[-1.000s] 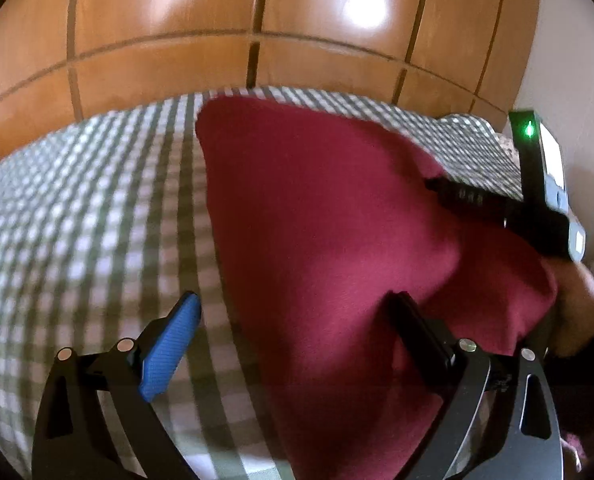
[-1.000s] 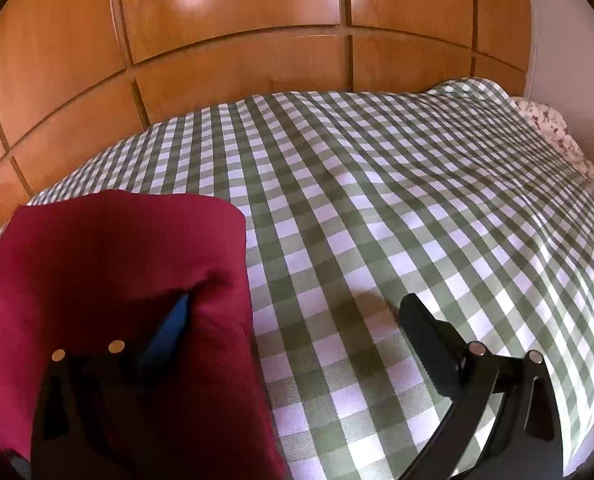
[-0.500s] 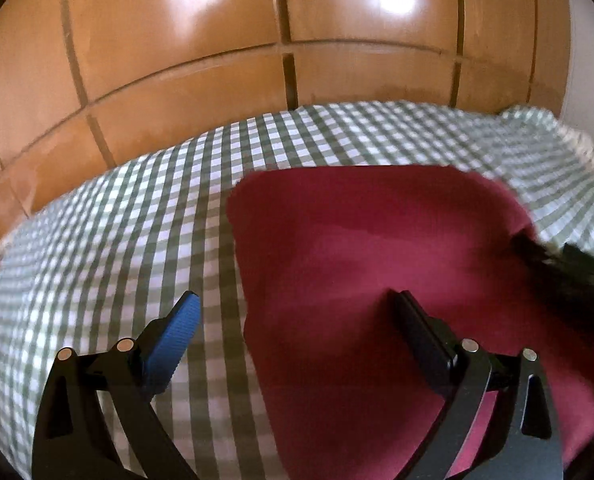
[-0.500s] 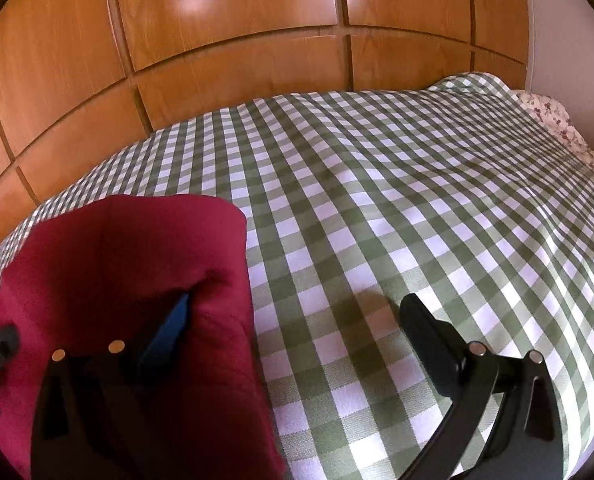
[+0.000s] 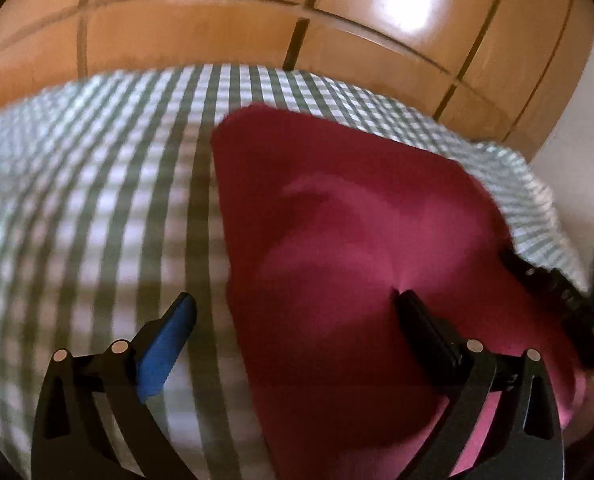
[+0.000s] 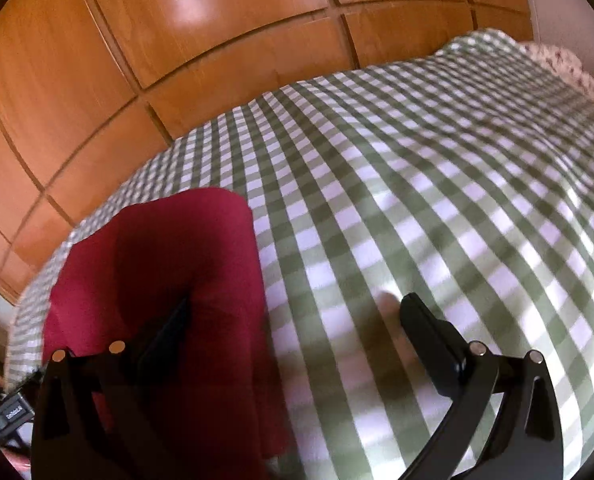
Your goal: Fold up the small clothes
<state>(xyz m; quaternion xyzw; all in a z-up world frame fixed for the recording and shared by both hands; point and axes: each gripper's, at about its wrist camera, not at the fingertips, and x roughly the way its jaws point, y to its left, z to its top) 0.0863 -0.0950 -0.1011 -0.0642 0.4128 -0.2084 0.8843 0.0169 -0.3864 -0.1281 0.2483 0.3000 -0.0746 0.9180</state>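
**Cloth folded, both grippers open and moving**

Change since a second ago:
- Left view heavily motion-blurred now; was sharper half a second back. Camera swinging, cloth point(image 5: 357, 264) shifted in frame, far corner now pointing up-left.
- Left gripper point(image 5: 293, 312) jaws wide, same spread as in both earlier frames. Blue finger over the bed point(image 5: 97, 184), black finger tip pressing on or just above the cloth; a small pucker radiates from the tip, so contact likely.
- Right gripper point(image 6: 293, 316) jaws wide too, spread unchanged. Left finger mostly hidden in a crease of the cloth point(image 6: 157, 264), right finger over bare bed point(image 6: 437, 184). View tilted versus half a second ago, slight blur.
- Cloth outline roughly the same compact rounded rectangle throughout; no edge lifted, nothing clamped.

Meaning for the task (judgement): looks like smoothing or repositioning after a fold, not a grasp in progress. Cloth reads as at least one fold in, thick rounded edges. Either another fold or a release next; cannot tell which from these views.

Location: cloth flat on the checked bed, near the near edge, between the two grippers, wardrobe point(image 5: 217, 28) behind.

Count:
- cloth: 1 (red, no other garments visible)
- grippers: 2, neither holding anything
- bed: 1, green-white check cover
- wardrobe: 1, wooden panels
- floral fabric point(image 6: 565, 64) at the far right of the bed: 1 patch, unclear what
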